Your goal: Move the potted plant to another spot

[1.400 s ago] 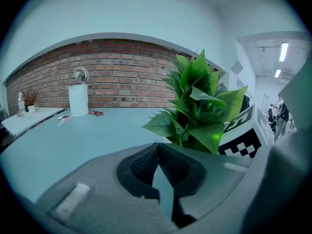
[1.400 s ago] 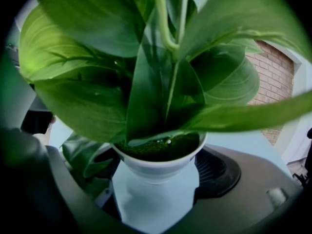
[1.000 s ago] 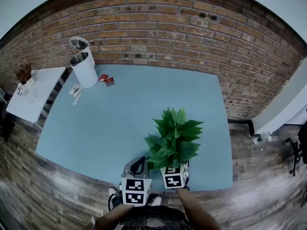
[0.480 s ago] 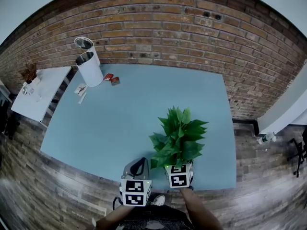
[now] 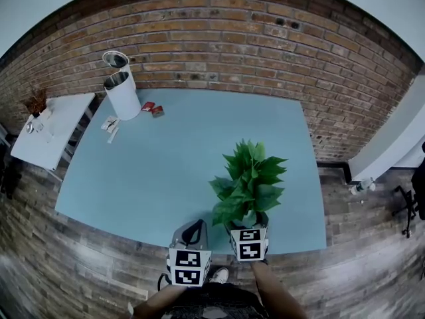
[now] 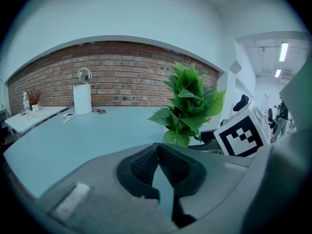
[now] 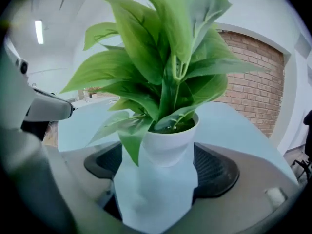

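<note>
I am clenching my right gripper (image 7: 160, 169) on the white pot of the potted plant (image 5: 247, 181), with one pad pressing on each side of the pot. The plant is standing upright at the near edge of the blue table (image 5: 179, 158), on its right part. I cannot tell if the pot bottom is touching the table. The green leaves are spreading wide and are covering most of the right gripper view.

My left gripper (image 6: 157, 160) is just beside, to the left. Its jaws are pressing together with nothing between them, and it is hanging off the near edge of the table.

Far from the plant, at the far left corner, a white cylinder bin (image 5: 123, 95) is standing. Near it some small red things (image 5: 151, 109) and small white things (image 5: 109, 125) are lying. A brick wall (image 5: 232, 38) is closing the far side, and a white side table (image 5: 46, 128) is standing at the left.
</note>
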